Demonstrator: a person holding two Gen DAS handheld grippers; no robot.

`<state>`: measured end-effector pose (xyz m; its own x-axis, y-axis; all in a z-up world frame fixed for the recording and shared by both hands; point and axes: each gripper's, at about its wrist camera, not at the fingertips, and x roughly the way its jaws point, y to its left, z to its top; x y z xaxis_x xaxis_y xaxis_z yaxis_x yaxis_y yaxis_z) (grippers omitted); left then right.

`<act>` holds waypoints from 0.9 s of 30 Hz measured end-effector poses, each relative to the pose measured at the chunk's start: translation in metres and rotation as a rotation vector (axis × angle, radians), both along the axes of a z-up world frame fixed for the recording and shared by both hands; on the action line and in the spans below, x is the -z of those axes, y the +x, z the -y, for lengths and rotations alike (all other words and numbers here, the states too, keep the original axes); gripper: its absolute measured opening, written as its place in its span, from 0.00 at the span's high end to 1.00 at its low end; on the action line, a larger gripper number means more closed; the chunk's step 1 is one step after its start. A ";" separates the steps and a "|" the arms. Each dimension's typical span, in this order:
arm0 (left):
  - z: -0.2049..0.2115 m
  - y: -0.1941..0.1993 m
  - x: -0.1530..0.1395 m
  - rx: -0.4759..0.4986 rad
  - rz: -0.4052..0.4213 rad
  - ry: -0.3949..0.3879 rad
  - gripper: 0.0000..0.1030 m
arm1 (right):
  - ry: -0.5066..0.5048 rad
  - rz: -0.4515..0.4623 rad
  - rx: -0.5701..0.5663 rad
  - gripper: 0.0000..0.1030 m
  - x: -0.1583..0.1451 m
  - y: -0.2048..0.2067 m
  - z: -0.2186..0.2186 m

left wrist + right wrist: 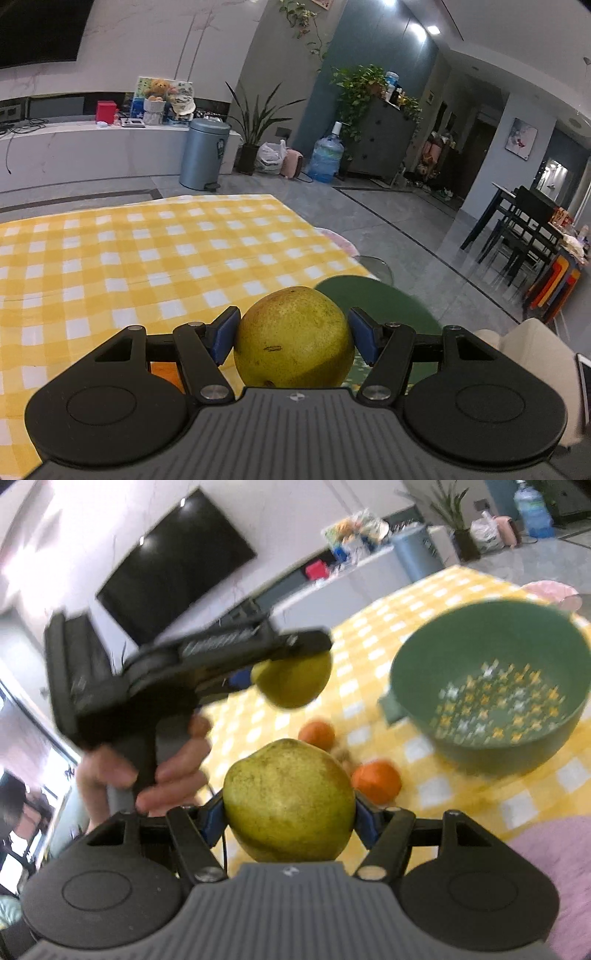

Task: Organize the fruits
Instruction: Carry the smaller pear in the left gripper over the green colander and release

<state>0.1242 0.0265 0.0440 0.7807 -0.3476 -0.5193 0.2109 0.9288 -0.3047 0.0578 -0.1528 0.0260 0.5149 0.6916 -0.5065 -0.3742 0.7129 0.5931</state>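
In the left wrist view my left gripper [293, 334] is shut on a yellow-green pear [293, 338], held above the yellow checked tablecloth [147, 258]; the green colander's rim [388, 299] shows just behind it. In the right wrist view my right gripper [290, 812] is shut on a second pear [290, 801]. The left gripper [288, 679], held by a hand [170, 771], appears there too, lifted above the table with its pear [293, 681] to the left of the green colander [491, 679]. Two oranges [376, 781] [317, 734] lie on the cloth below.
A small brownish nut-like thing [341, 756] lies between the oranges. A pink mat [554, 864] covers the table's near right, and a pink plate [550, 590] sits beyond the colander. Past the table's far edge [221, 199] are a bin [203, 155], plants and a water bottle [327, 157].
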 end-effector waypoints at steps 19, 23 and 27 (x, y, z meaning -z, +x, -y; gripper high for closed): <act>0.122 0.099 0.048 0.206 -0.278 0.088 0.29 | 0.043 0.075 0.463 0.37 0.011 0.031 0.136; 0.138 0.119 0.070 0.152 -0.350 0.160 0.29 | 0.060 0.081 0.469 0.37 0.015 0.032 0.144; 0.152 0.127 0.083 0.087 -0.386 0.274 0.29 | 0.096 0.103 0.465 0.37 0.015 0.027 0.153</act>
